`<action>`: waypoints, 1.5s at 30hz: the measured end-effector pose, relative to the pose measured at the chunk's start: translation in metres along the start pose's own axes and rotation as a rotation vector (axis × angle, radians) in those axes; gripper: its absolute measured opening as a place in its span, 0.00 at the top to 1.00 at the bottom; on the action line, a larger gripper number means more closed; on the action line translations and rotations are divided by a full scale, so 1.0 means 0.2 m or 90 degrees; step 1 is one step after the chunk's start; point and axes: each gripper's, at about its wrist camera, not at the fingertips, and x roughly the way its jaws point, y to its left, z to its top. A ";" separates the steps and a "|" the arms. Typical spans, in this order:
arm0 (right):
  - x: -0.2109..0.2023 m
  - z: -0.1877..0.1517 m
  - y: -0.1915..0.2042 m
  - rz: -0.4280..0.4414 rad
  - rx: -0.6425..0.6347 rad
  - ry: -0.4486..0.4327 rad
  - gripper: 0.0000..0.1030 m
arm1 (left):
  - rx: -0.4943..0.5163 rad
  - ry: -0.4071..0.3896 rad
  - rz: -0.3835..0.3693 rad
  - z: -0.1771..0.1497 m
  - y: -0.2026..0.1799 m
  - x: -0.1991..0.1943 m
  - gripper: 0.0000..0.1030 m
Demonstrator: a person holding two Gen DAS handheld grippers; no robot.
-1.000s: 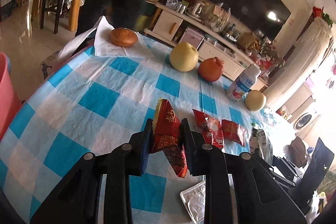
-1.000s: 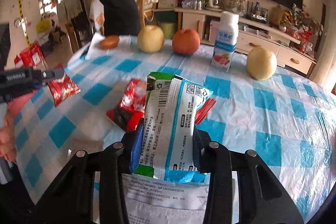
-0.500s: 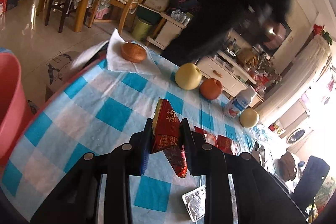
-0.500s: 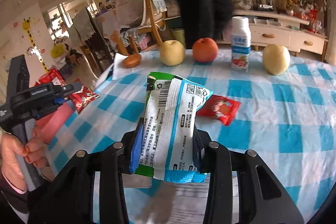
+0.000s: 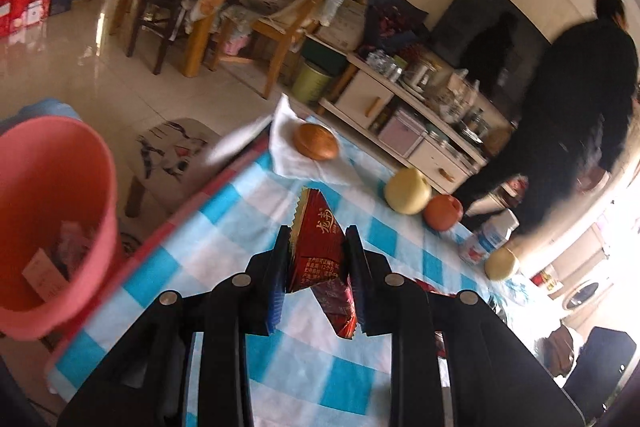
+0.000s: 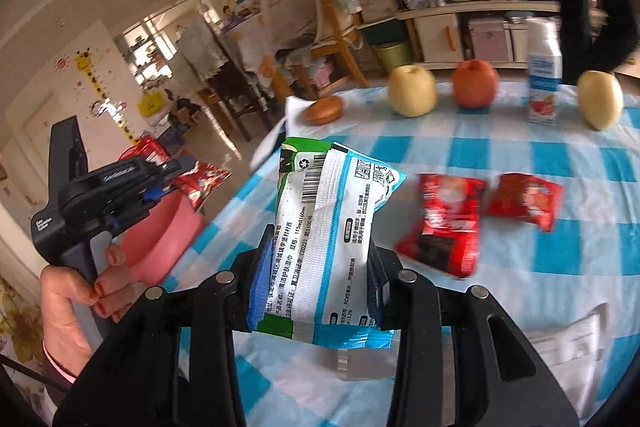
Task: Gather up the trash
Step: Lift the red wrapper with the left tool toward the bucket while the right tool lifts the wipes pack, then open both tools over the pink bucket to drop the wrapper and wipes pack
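bin [image 5: 48,211]: pink, on the floor off the table's left edge; its far side is cut by the frame, and the paper scraps inside are too blurred to read.
left hand [image 6: 76,303]: seen only in the right wrist view, wrapped round the handle; the arm runs out of frame.
left gripper [image 5: 318,259]: clamped on the red wrapper; in the right wrist view it sits above the bin's rim.
red wrapper [image 5: 320,251]: dark red foil with gold lettering and a zigzag sealed end, creased, upright between the pads, its lower tail hanging below them; held above the table's left edge.
table [image 5: 224,267]: blue and white check cloth; near edge hidden behind the gripper bodies.
bun [image 5: 316,142]: brown, on white paper at the far left corner of the table.
right gripper [image 6: 316,267]: clamped on the white packet, pads pressing both its sides.
white packet [image 6: 324,235]: white with green top and blue bottom, barcode and small print facing the camera, puffy, upright; lifted above the table near its left edge.
red packets [image 6: 448,223]: two lying flat on the mid-table, motion-blurred, print unreadable.
fruit and bottle [image 6: 476,83]: in a row along the far edge.
person [image 5: 568,99]: dark clothes, blurred, beyond the far right of the table.
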 end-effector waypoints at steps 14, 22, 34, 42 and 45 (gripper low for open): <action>0.42 0.09 0.63 0.141 -0.092 0.060 0.61 | -0.085 -0.085 0.124 0.20 0.45 -0.21 0.72; 0.68 0.13 0.96 0.204 -0.132 0.081 0.60 | -0.191 -0.119 0.220 0.26 0.87 -0.34 0.72; 1.02 0.10 1.18 0.226 -0.110 0.133 0.40 | -0.290 -0.088 0.261 0.25 1.17 -0.30 0.62; 0.85 0.07 1.04 0.150 -0.104 0.092 0.21 | -0.257 -0.117 0.284 0.23 1.09 -0.31 0.29; 0.78 0.03 0.99 0.100 -0.124 0.088 0.16 | -0.236 -0.122 0.276 0.23 1.04 -0.30 0.24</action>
